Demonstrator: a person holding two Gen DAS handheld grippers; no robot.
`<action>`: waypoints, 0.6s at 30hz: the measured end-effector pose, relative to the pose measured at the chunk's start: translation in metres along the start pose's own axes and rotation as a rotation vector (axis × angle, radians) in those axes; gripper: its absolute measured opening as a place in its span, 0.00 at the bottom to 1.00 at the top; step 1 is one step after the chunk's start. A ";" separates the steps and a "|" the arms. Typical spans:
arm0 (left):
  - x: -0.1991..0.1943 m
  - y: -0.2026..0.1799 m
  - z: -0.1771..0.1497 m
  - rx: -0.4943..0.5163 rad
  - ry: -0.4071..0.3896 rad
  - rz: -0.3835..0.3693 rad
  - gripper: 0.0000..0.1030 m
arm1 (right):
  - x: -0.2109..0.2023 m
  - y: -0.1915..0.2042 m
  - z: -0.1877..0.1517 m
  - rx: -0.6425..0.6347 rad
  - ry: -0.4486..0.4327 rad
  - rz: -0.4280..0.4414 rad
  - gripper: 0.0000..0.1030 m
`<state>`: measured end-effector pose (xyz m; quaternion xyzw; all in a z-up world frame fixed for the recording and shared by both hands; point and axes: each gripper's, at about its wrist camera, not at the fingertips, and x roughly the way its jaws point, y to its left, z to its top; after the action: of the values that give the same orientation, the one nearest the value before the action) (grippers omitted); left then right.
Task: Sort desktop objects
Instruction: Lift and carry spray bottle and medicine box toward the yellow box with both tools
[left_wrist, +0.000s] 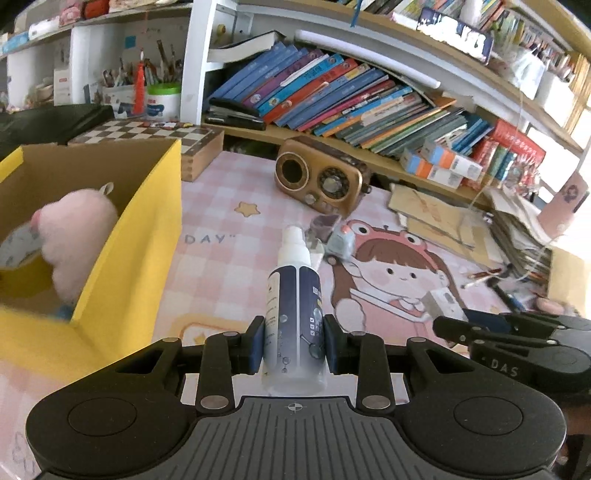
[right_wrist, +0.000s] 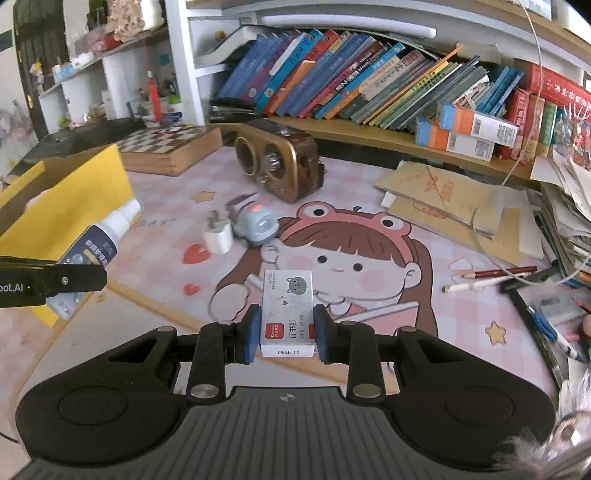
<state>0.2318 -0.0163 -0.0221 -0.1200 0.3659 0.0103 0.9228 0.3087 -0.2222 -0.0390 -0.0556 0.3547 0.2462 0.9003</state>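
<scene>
Basically mid-sort, both hands loaded. Surface (right_wrist: 424, 206) has a pink cartoon mat; yellow box (left_wrist: 140, 229) sits at its left edge, open-topped, pink plush (left_wrist: 77, 240) already inside. Left tongs (left_wrist: 294, 343) are clamped on the spray bottle (left_wrist: 295, 295), held just beside the box's right wall, nozzle pointing away. Right tongs (right_wrist: 283, 334) are clamped on the staples box (right_wrist: 288, 306), above the mat's middle. Grey toy (right_wrist: 255, 225) and white charger (right_wrist: 218, 236) lie unsorted near the surface centre. Next, judging by position: swing the bottle over the box rim, clear the wall, let go; staples box likely follows.
</scene>
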 end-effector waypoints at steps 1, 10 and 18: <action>-0.005 0.000 -0.003 -0.002 -0.002 -0.005 0.30 | -0.005 0.003 -0.003 -0.007 -0.004 -0.001 0.27; -0.046 0.006 -0.029 -0.023 0.000 -0.060 0.30 | -0.049 0.031 -0.026 0.015 0.007 0.028 0.27; -0.072 0.019 -0.051 -0.025 0.003 -0.102 0.30 | -0.076 0.053 -0.046 0.035 0.024 0.025 0.27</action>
<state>0.1428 -0.0047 -0.0127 -0.1501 0.3607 -0.0321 0.9200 0.2075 -0.2188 -0.0189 -0.0384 0.3706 0.2504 0.8936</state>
